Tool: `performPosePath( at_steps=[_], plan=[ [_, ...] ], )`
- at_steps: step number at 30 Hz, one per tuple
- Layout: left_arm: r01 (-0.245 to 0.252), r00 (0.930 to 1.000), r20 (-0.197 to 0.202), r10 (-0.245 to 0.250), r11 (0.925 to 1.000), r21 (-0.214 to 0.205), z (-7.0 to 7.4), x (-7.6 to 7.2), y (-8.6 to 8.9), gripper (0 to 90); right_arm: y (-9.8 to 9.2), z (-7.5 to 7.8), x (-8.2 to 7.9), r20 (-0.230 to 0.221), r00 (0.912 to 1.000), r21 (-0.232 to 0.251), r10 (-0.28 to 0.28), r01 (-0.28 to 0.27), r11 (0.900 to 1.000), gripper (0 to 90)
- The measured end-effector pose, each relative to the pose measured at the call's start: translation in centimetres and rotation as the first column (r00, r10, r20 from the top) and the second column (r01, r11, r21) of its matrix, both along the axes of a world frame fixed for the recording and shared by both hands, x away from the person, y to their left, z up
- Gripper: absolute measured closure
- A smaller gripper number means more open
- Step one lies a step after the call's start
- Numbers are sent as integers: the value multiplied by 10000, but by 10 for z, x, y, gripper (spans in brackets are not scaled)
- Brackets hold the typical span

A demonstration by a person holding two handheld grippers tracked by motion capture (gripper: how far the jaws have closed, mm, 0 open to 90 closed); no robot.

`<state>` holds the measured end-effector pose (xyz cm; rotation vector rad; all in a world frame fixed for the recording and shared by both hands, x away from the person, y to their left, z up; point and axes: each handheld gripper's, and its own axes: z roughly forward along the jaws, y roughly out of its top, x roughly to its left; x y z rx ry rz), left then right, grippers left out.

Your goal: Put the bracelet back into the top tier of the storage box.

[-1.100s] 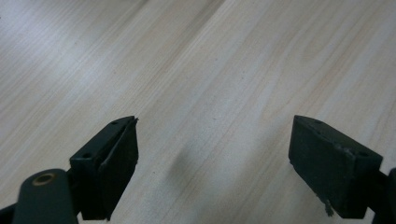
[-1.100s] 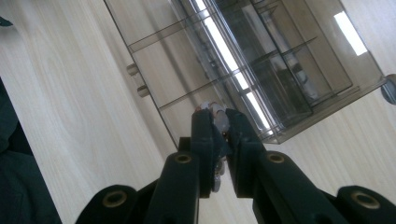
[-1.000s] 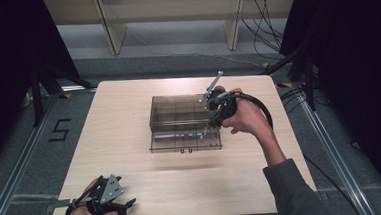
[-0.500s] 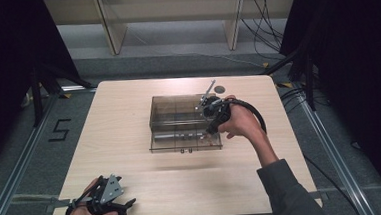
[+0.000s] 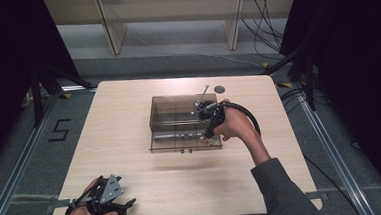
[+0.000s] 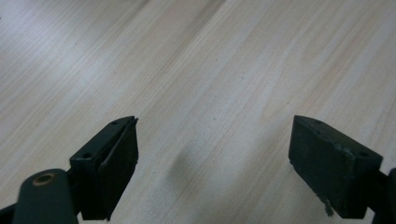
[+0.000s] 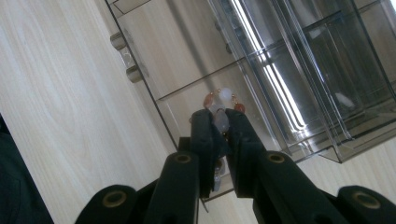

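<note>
Smoked clear acrylic organiser box (image 5: 184, 122) stands mid-worktop (image 5: 129, 121). Right claw (image 7: 220, 122) is clenched on a beaded bracelet (image 7: 223, 99), held over the box's front right compartment; judged stage: item carried, release pending. Left claw (image 6: 212, 154) is released, jaws spread above bare wood at the near edge. Floor marking "5" (image 5: 59, 130) is legible

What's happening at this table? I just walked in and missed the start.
A person works with two handheld grippers. The right gripper is shut on a string of beads, holding it over the clear plastic organizer box mid-table. The left gripper rests open over bare wood at the table's near-left corner.
</note>
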<state>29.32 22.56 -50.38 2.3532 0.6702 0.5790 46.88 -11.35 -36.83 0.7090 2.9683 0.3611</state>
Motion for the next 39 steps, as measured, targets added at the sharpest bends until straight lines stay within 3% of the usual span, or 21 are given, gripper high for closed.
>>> performPosePath(
  at_steps=[10,17,22,23,32,39],
  plan=[
    [-2,10000,-16,2,10000,2,0,0,0,158,-2,-11,3,-192,9998,-4,39,-39,10000,812],
    [0,10000,-3,0,10000,2,0,0,0,158,-2,-11,3,30,10000,69,-42,41,10000,754],
    [3,10000,46,-3,10000,4,0,0,0,158,-5,-5,-1,209,9988,285,-440,434,9986,662],
    [-4,10000,36,4,10000,-2,0,0,0,158,-6,-5,0,331,9991,263,-252,244,9994,633],
    [-2,10000,49,2,10000,12,0,0,0,158,-10,0,-15,1122,9927,1062,-436,316,9938,405],
    [-9,10000,36,9,10000,12,0,0,0,158,-17,-4,-30,1061,9915,1591,-751,576,9856,313]
  ],
)
